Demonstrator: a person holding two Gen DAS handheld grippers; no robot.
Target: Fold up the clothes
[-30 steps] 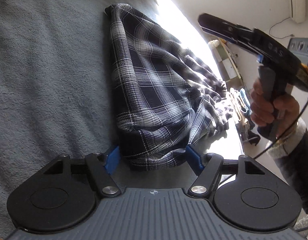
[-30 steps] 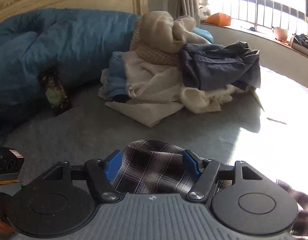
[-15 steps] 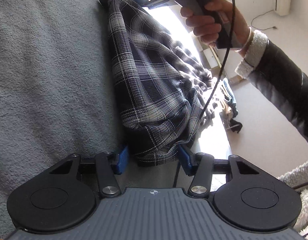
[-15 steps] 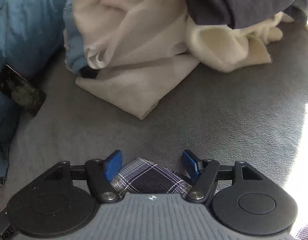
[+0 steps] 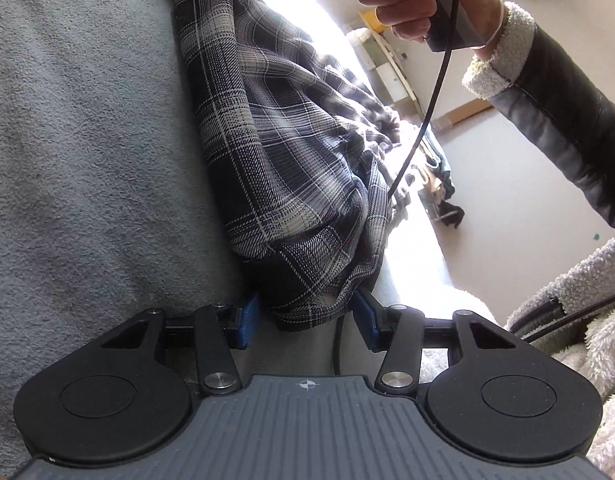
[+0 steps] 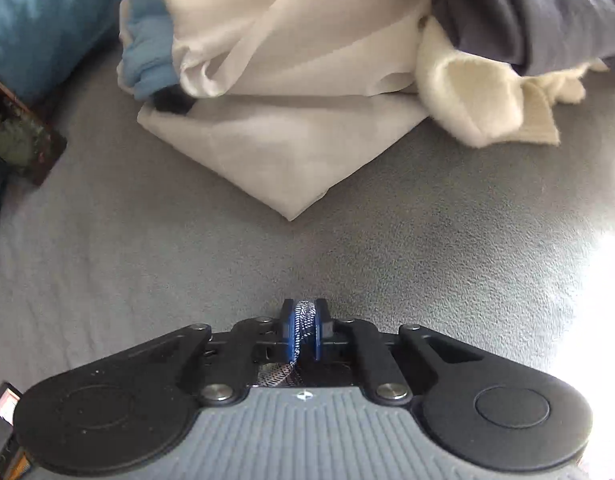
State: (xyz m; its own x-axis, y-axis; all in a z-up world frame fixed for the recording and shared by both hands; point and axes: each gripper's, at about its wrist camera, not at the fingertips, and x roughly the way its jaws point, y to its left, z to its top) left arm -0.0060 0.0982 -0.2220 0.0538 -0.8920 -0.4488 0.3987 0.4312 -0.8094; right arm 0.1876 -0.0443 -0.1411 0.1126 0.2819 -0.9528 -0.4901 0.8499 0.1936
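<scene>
A dark plaid garment (image 5: 283, 160) lies in a long bunch on the grey blanket (image 5: 87, 140). My left gripper (image 5: 305, 316) is open, its blue pads either side of the garment's near end. My right gripper (image 6: 303, 330) is shut on the plaid fabric (image 6: 303, 312), a thin fold pinched between its blue pads. In the left wrist view the right gripper, held in a hand (image 5: 395, 4), grips the garment's far end at the top.
A pile of clothes lies beyond the right gripper: white folded cloth (image 6: 283, 152), cream fleece (image 6: 479, 96), dark grey garment (image 6: 527, 12), blue quilt (image 6: 47, 12). A dark packet (image 6: 19, 140) lies at left. The bed edge and floor (image 5: 507, 208) are at right.
The right gripper has come down onto the garment's far end and closed on it. The left gripper's jaws have narrowed a little around the near end.
</scene>
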